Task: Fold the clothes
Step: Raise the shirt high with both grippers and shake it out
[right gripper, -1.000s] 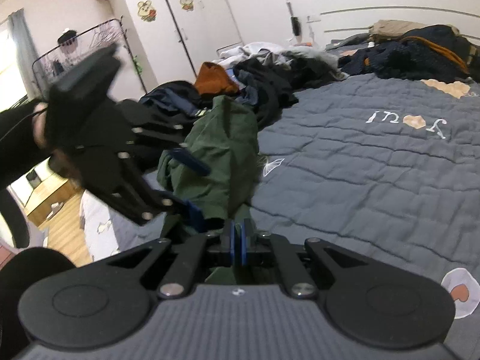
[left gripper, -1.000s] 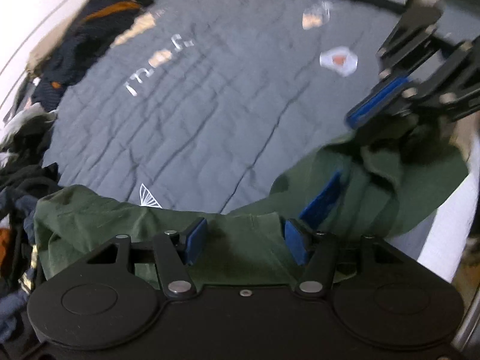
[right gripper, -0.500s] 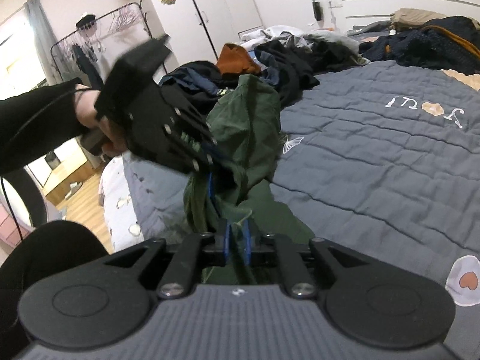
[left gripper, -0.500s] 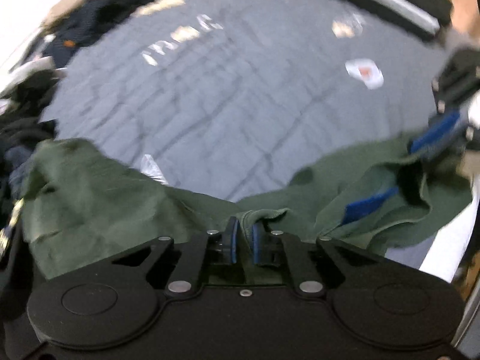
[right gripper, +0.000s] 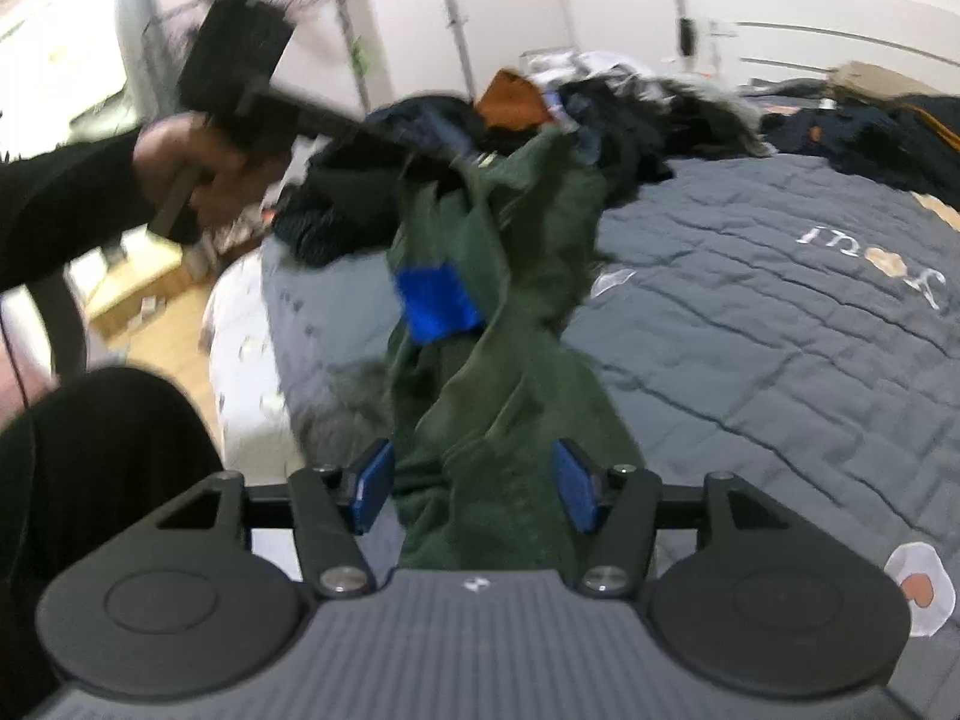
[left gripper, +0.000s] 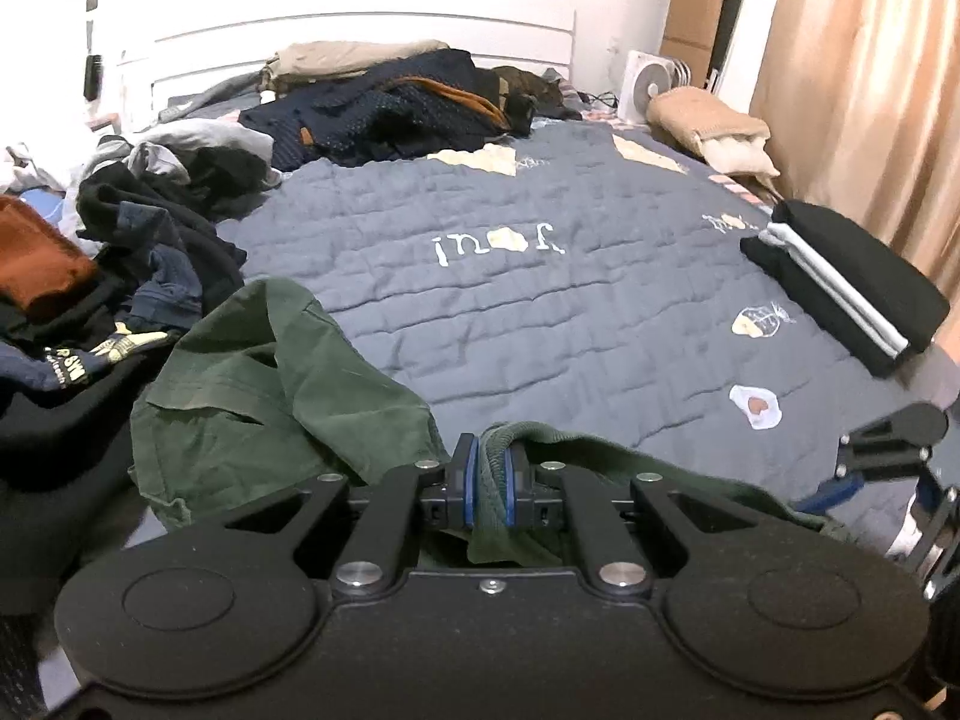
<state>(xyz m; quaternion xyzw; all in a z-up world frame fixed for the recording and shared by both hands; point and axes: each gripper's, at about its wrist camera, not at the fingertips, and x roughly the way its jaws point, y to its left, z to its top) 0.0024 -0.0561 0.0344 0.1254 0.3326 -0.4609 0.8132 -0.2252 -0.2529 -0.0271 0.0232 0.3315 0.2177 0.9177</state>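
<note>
The left gripper (right gripper: pixel 444 165) is motion-blurred, and the green garment (right gripper: pixel 510 360) apparently hides its fingertips.

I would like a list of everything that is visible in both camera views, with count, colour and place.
green garment: one, dark green, near edge of bed, pinched by left gripper
quilt: one, grey-blue, covers bed
loose clothes pile: one heap, mostly dark, left side
folded clothes: one stack, black and white, right edge
dark clothes by headboard: one heap, navy
fan: one, white, far corner
curtain: one, peach, right
left gripper: shut on garment
right gripper: jaws opening, garment between them
hand: one, holding left gripper
</note>
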